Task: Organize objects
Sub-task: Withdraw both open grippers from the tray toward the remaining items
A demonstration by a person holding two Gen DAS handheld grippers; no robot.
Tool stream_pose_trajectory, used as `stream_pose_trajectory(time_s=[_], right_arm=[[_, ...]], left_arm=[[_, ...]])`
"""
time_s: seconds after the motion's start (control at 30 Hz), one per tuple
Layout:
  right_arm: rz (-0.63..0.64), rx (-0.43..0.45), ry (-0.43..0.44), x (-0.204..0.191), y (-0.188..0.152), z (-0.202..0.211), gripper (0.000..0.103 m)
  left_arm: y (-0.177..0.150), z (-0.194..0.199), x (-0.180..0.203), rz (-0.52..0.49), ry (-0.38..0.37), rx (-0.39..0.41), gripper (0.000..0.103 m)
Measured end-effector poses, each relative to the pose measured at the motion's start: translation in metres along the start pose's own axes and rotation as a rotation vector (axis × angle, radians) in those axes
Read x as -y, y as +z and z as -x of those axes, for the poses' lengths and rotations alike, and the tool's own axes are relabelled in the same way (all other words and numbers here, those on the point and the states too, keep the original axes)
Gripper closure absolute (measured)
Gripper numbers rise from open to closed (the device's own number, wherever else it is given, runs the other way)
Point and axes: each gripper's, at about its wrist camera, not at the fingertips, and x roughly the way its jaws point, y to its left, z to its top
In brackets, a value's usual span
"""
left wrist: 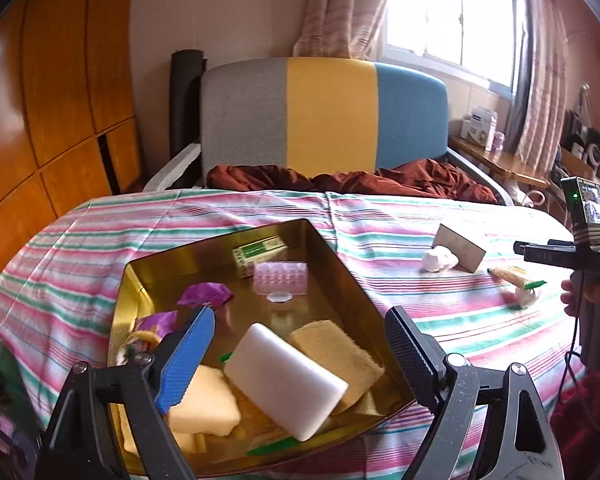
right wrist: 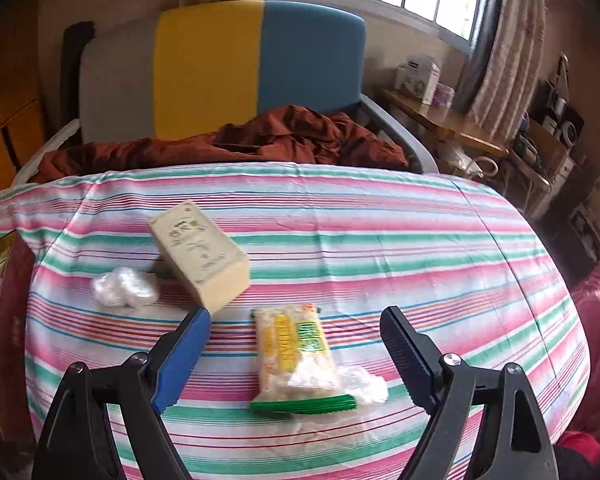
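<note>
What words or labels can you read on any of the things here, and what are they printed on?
None reads for certain.
Beige box: dark printed characters, too blurred to read.
Yellow and green packet: yellow lettering and a green label, not legible.
Green and white box in the gold tin: print too small.

A: What is sitting in the tin (left wrist: pixel 340 248)?

B: A bar (left wrist: pixel 284 380) is leaning across two sponges (left wrist: pixel 204 404), with a towel (left wrist: pixel 336 348) lying just right of it. Behind them a blister pack (left wrist: pixel 281 279) is standing, and a small box (left wrist: pixel 260 254) is resting at the back wall. Wrappers (left wrist: pixel 206 294) are lying at the left.

A: And outside it?

B: The tin is sitting on the cloth (right wrist: pixel 380 240), at its left side. To the right, a carton (right wrist: pixel 200 254) is lying with a wad (right wrist: pixel 122 286) just left of it. Nearer, a packet (right wrist: pixel 296 356) is lying partly over a second wad (right wrist: pixel 364 388). A blanket (right wrist: pixel 260 136) is lying behind the cloth, in front of the headboard (right wrist: pixel 220 68).
</note>
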Motion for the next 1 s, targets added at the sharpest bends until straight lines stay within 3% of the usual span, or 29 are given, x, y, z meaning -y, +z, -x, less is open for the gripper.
stream_pose_trajectory(time_s=[0.1, 0.17, 0.53, 0.77, 1.0], right_arm=[[-0.143, -0.057, 0.042, 0.027, -0.004, -0.010, 0.015], [-0.201, -0.045, 0.072, 0.036, -0.002, -0.006, 0.015], [-0.290, -0.096, 0.044, 0.054, -0.006, -0.011, 0.015], [-0.508, -0.120, 0.039, 0.099, -0.014, -0.010, 0.015], [-0.616, -0.115, 0.079, 0.121, -0.019, -0.007, 0.015]], left_arm=[[0.004, -0.003, 0.013, -0.025, -0.010, -0.007, 0.015], [0.006, -0.006, 0.022, -0.042, -0.020, -0.011, 0.015], [0.018, -0.025, 0.075, -0.130, -0.097, -0.045, 0.014], [0.025, -0.039, 0.111, -0.171, -0.168, -0.072, 0.014], [0.037, -0.063, 0.145, -0.185, -0.248, -0.121, 0.013]])
